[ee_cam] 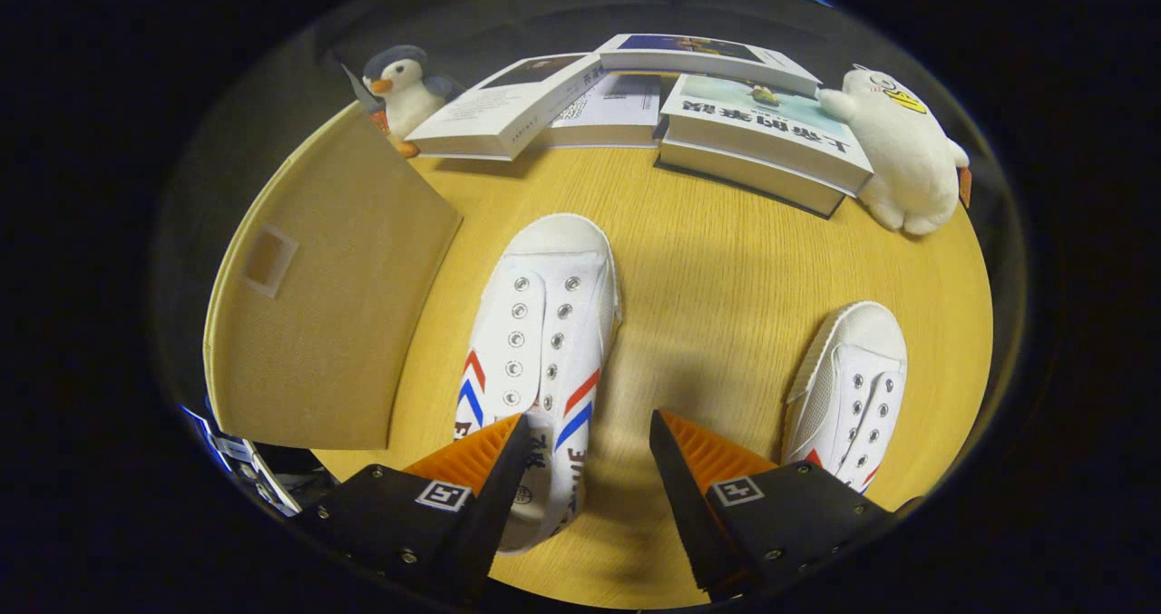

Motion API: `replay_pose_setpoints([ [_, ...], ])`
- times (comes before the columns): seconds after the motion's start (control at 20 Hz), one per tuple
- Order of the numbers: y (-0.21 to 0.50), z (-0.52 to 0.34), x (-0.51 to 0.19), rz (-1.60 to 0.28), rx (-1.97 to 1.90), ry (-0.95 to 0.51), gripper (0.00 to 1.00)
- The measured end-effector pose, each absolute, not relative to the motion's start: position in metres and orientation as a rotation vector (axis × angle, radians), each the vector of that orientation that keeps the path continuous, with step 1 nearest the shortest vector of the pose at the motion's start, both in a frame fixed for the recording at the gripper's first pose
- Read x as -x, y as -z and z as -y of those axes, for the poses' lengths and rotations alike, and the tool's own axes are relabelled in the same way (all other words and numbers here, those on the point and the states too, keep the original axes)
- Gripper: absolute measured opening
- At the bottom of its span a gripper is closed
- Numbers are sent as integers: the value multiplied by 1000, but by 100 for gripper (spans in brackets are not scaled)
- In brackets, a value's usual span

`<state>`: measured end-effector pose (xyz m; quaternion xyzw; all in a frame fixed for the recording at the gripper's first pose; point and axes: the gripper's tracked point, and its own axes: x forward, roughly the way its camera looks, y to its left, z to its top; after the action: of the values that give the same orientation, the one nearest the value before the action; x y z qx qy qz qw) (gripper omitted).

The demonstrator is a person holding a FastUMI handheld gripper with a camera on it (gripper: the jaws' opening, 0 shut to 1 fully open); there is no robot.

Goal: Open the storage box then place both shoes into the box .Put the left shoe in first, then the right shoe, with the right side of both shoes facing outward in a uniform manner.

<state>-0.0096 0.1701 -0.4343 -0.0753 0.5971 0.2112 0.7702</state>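
Observation:
Two white canvas shoes with red and blue stripes lie on the wooden table (pixel 707 269), toes pointing away from me. One shoe (pixel 544 342) lies just ahead of my left finger, its heel end partly under that finger and partly between the fingers. The other shoe (pixel 853 387) lies to the right, beside and beyond my right finger. A tan storage box (pixel 326 306) stands to the left of the shoes, showing a flat woven panel with a small label window. My gripper (pixel 588 437) hovers open above the table; neither finger touches a shoe.
Several books (pixel 762 133) lie spread along the table's far edge. A penguin plush (pixel 404 88) sits at the far left behind the box, and a white plush (pixel 907 151) leans on the books at the far right. Bare tabletop lies between the two shoes.

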Motion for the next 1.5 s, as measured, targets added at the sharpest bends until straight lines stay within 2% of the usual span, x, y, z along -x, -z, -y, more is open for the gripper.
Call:
replay_pose_setpoints([
  [0.1, 437, -181, 12, -1323, 103, -483, 72],
  [0.15, 437, -183, 15, -1338, 78, -489, 53],
  [0.2, 442, -186, 16, -1346, 61, -494, 45],
  [0.25, 437, -185, 15, -1340, 62, -509, 29],
  [0.3, 431, -182, 13, -1341, 62, -512, 29],
  [0.35, 436, -184, 15, -1340, 58, -516, 20],
  [0.4, 425, -183, 14, -1343, 30, -508, 19],
  [0.5, 442, -185, 16, -1369, -45, -476, 4],
  [0.85, 406, -182, 22, -1409, -104, -476, 4],
  [1.05, 374, -190, 27, -1384, -88, -526, 4],
  [1.5, 260, -244, 26, -1294, -105, -664, 4],
])
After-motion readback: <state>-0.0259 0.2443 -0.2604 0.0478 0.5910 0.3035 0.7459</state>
